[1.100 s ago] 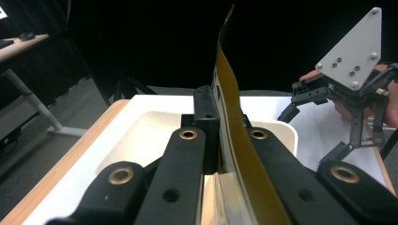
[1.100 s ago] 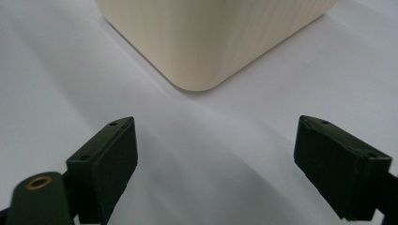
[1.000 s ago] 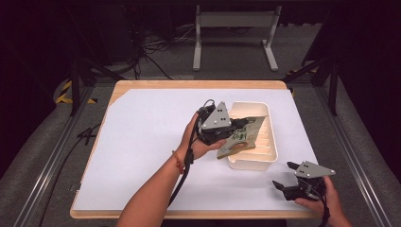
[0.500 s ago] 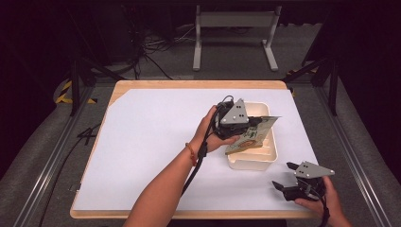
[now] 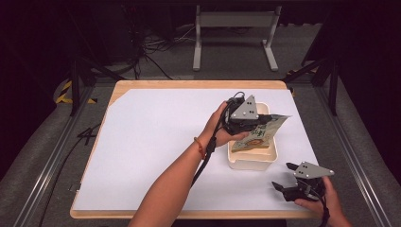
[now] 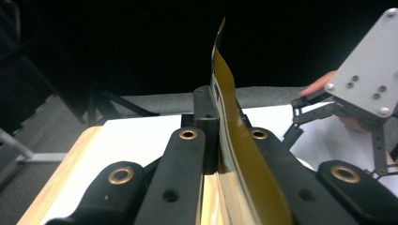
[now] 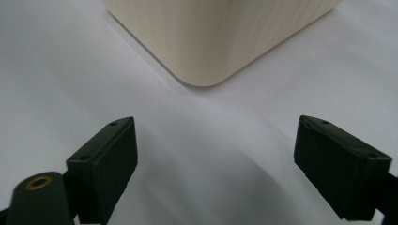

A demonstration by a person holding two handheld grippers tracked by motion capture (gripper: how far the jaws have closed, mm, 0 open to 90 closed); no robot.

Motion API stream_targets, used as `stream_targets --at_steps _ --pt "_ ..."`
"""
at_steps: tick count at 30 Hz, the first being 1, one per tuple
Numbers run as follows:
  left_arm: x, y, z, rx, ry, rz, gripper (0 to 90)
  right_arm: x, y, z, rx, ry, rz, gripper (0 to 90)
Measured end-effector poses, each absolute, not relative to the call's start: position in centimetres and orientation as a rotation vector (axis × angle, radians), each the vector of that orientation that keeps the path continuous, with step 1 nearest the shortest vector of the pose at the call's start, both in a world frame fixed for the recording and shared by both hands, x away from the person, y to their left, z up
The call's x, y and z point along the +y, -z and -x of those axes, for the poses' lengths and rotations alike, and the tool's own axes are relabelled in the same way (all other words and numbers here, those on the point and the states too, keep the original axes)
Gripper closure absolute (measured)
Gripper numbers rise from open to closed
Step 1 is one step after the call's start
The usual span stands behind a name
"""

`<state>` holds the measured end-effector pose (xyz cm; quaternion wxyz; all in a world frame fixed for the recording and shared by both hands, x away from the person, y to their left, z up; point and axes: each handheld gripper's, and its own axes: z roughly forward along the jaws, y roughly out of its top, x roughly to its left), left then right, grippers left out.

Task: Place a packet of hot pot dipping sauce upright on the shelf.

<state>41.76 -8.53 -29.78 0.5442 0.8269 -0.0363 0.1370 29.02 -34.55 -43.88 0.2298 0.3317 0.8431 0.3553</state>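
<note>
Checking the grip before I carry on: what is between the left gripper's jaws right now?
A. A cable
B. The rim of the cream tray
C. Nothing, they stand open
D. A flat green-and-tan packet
D: the left gripper is shut on the flat packet, held above the cream tray.

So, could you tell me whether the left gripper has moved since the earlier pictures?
Yes. The left gripper, shut on the flat packet, has shifted to the right in the high view, from the near left edge of the cream bin to above its far part.
</note>
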Motion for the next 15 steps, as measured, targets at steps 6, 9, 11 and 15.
stream_targets --at_steps 6,9,11,15 --pt "-9.7 30.7 -41.8 -0.129 -0.289 -1.993 89.3 -34.5 43.8 -29.0 2.321 -0.978 -0.908 14.5" --pt "-10.0 31.4 -41.8 -0.127 -0.282 -2.002 89.0 -34.6 43.8 -29.0 2.317 -0.982 -0.910 14.5" --pt "-10.0 31.7 -41.9 -0.121 -0.274 -2.000 88.8 -34.6 43.9 -29.0 2.318 -0.981 -0.910 14.5" --pt "-10.0 32.4 -41.9 -0.107 -0.258 -2.009 88.1 -34.5 43.9 -29.0 2.322 -0.980 -0.906 14.5"
